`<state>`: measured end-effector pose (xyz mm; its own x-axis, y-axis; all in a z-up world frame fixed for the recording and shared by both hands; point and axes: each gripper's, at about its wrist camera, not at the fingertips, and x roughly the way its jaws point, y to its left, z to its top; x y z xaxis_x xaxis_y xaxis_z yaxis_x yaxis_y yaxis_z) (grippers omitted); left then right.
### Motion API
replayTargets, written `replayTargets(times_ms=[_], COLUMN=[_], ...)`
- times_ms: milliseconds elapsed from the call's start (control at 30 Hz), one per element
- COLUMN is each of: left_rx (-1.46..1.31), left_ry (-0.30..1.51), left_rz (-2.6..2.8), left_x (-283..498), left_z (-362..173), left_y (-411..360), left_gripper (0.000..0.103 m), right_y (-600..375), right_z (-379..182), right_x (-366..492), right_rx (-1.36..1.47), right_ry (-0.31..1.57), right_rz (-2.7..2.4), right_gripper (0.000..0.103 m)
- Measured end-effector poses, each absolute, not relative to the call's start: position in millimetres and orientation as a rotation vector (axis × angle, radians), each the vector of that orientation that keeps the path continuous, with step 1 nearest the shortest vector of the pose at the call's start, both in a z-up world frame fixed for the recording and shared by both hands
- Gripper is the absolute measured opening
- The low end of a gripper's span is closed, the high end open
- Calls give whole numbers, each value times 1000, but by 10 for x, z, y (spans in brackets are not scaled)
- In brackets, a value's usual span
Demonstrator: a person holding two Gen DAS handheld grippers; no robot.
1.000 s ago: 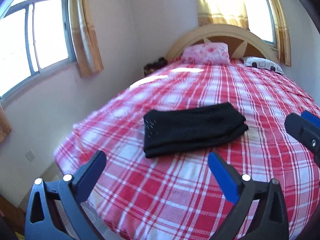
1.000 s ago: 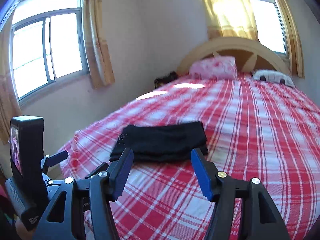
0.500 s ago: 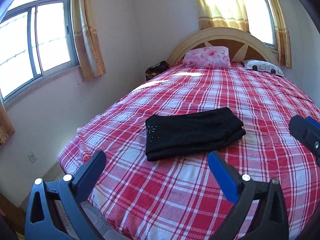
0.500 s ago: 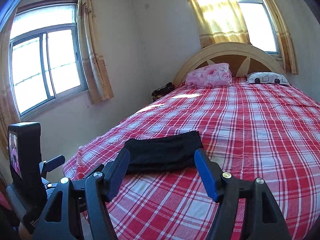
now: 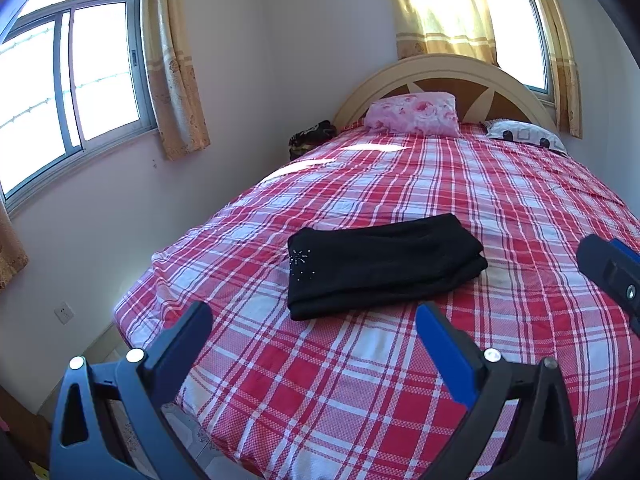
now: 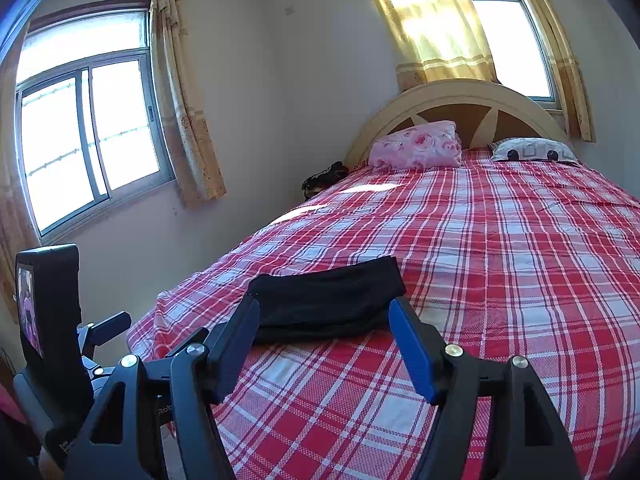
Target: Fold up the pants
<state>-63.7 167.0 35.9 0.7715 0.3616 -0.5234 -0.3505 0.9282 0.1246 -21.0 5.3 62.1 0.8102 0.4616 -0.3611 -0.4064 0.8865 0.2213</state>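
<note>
Black pants (image 5: 380,264) lie folded in a flat rectangle on the red plaid bed (image 5: 500,184), a small sparkly mark on their left part. They also show in the right wrist view (image 6: 328,300). My left gripper (image 5: 314,316) is open and empty, hanging above the bed's near edge, short of the pants. My right gripper (image 6: 324,308) is open and empty, low and just in front of the pants. Its tip shows at the right edge of the left wrist view (image 5: 612,272).
A pink floral pillow (image 5: 412,114) and a white patterned pillow (image 5: 524,138) lie by the headboard (image 5: 444,68). A dark bundle (image 5: 310,138) sits at the bed's far left corner. Windows with curtains (image 5: 172,60) line the left wall. The left gripper's camera body (image 6: 44,312) shows in the right wrist view.
Both grippers have drawn back and tilted up from the folded pants, so more of the room shows. The pants have not moved. Both grippers stay open.
</note>
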Motion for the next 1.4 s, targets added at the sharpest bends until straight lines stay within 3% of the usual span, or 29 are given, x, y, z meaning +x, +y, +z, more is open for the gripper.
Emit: replayTargets(times_ms=[1400], left_rx=[5], left_ry=[609], left_rz=[375], left_x=[-486], left_z=[261], left_y=[1647], left_gripper=[103], right_y=[-48], right_z=[493], right_x=[-120], right_rx=[172], right_ry=[465], right_rz=[437], right_gripper=[69])
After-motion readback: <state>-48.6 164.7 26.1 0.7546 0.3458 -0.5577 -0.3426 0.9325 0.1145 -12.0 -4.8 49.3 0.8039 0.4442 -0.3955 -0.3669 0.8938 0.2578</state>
